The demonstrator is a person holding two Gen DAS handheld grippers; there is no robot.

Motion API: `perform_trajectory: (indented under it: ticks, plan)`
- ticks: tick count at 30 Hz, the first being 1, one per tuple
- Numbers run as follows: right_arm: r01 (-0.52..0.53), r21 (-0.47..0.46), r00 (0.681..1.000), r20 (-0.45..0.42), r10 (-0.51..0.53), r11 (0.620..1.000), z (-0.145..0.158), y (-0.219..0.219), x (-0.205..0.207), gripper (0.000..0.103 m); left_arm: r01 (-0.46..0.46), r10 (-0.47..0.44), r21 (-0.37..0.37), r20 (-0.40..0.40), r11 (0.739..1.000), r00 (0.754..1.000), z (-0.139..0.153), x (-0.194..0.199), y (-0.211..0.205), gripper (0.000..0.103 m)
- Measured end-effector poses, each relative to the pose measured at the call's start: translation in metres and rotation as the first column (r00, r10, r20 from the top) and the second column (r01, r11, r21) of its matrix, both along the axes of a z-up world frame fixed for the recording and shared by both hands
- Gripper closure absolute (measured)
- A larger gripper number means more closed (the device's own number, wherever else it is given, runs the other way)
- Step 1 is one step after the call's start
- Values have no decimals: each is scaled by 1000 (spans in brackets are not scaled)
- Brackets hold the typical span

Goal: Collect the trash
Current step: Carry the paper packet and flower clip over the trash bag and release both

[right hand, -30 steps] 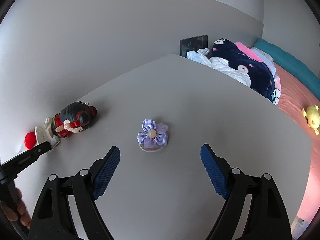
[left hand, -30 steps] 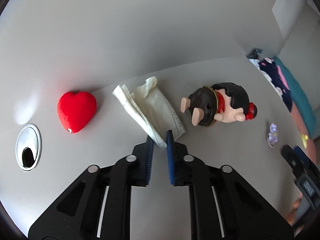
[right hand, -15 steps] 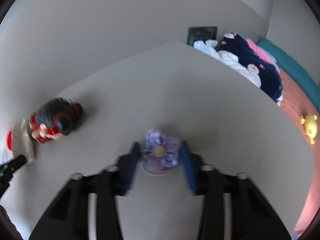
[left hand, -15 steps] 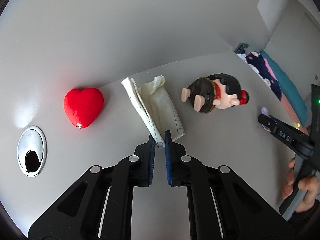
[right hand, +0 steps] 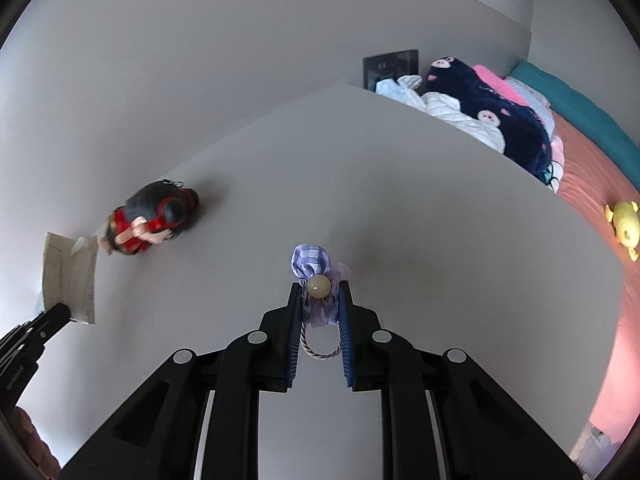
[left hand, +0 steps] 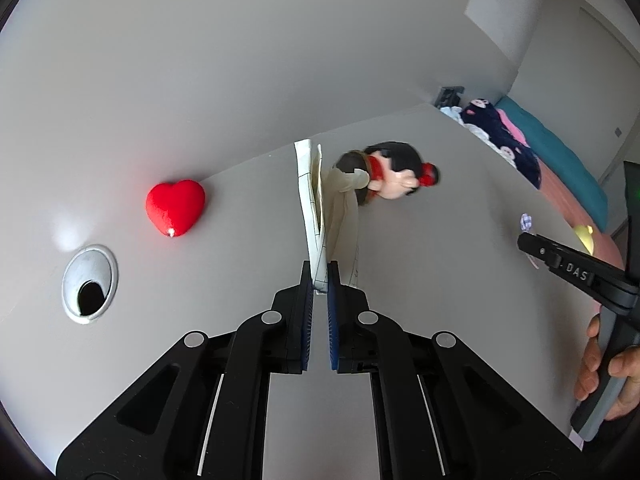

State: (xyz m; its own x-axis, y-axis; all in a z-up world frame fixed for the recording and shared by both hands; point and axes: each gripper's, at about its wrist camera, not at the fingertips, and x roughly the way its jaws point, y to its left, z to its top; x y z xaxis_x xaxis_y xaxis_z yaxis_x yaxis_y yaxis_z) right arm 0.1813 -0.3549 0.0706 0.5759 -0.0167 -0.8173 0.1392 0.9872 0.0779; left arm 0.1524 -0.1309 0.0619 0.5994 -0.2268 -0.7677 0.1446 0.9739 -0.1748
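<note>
- A pale grey counter fills both views, backed by a plain grey wall; at the right edge of each frame a bed with a pink sheet and a teal cover borders it.
- One folded paper scrap, cream with printed lines, stands edge-on at the centre of the left wrist view; in the right wrist view it shows at the left edge.
- The left claw is clenched on the lower end of that paper, its two blue pads pressed against the sheet from either side.
- One doll figure with black hair and red trim lies on its side on the counter just behind the paper, above centre of the frame; the paper hides part of it.
- One red heart rests on the counter at centre left, near the wall, well apart from the paper.
- One round metal cable grommet sits in the counter at lower left, below the heart.
- The right claw is clenched on one purple fabric flower with a cream bead at its middle, at the centre of the right wrist view; a cord loop hangs between the pads.
- One yellow plush toy lies on the bed at the right edge.
- One dark patterned blanket is heaped on the bed at upper right, beside white cloth.
</note>
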Motion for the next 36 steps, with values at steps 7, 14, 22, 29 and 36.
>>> perform_trajectory:
  ticks: [7, 14, 22, 29, 36]
  plan:
    - [16, -16, 999, 47, -15, 1000, 31, -14, -56, 84, 46, -45, -31, 28, 998, 999, 19, -39, -11, 97]
    - [68, -48, 993, 103, -63, 997, 51, -32, -137, 84, 108, -106, -50, 43, 993, 993, 28, -89, -32, 97]
    - [149, -25, 978, 152, -144, 988, 62, -67, -224, 84, 266, -264, -34, 52, 963, 963, 28, -150, -101, 97]
    - [243, -8, 954, 184, -237, 970, 63, -102, -302, 84, 417, -415, -20, 64, 909, 908, 27, -203, -169, 97]
    - [357, -3, 916, 197, -350, 934, 57, -139, -379, 84, 563, -563, 2, 48, 826, 825, 16, -255, -234, 97]
